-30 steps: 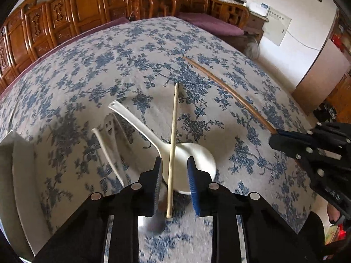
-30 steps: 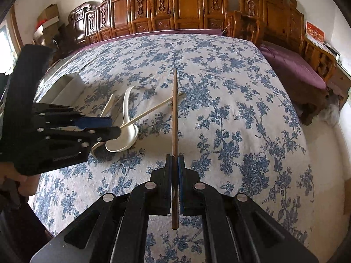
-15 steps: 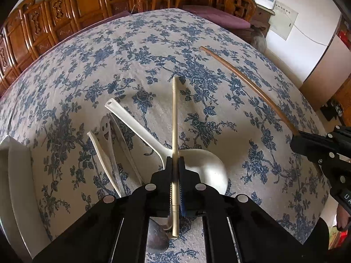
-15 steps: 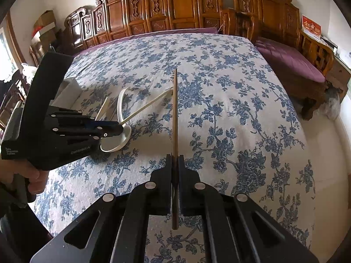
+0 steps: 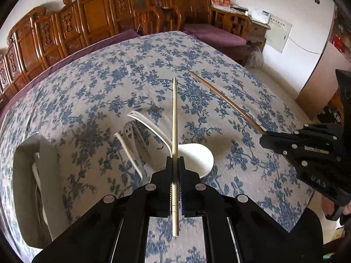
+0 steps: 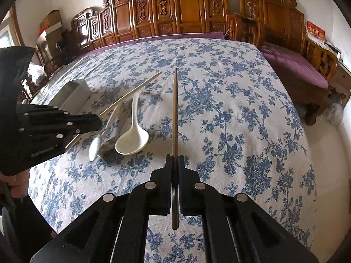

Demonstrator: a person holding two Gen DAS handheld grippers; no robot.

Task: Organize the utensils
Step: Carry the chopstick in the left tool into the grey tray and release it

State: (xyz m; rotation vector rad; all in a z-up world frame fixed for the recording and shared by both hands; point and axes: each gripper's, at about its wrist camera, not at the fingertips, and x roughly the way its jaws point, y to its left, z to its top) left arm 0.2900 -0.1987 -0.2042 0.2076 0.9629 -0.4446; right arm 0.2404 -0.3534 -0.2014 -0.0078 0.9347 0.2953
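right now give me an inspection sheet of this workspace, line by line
surface: blue floral tablecloth over the table.
job's things: pale chopstick and brown chopstick, each held clear of the cloth; white ceramic spoon, white plastic spoon and metal spoon lying together; grey organizer tray at the left edge.
clutter: nothing seen.
grippers: left tool shut on the pale chopstick; right tool shut on the brown chopstick.
cables: a wire on the far wall.
surroundings: carved wooden chairs, purple cushion.

Since 1 s ago, the left gripper [image 5: 175,164] closes on the pale chopstick [image 5: 174,131] and lifts it off the white soup spoon [image 5: 193,155], now tilted above the tablecloth.
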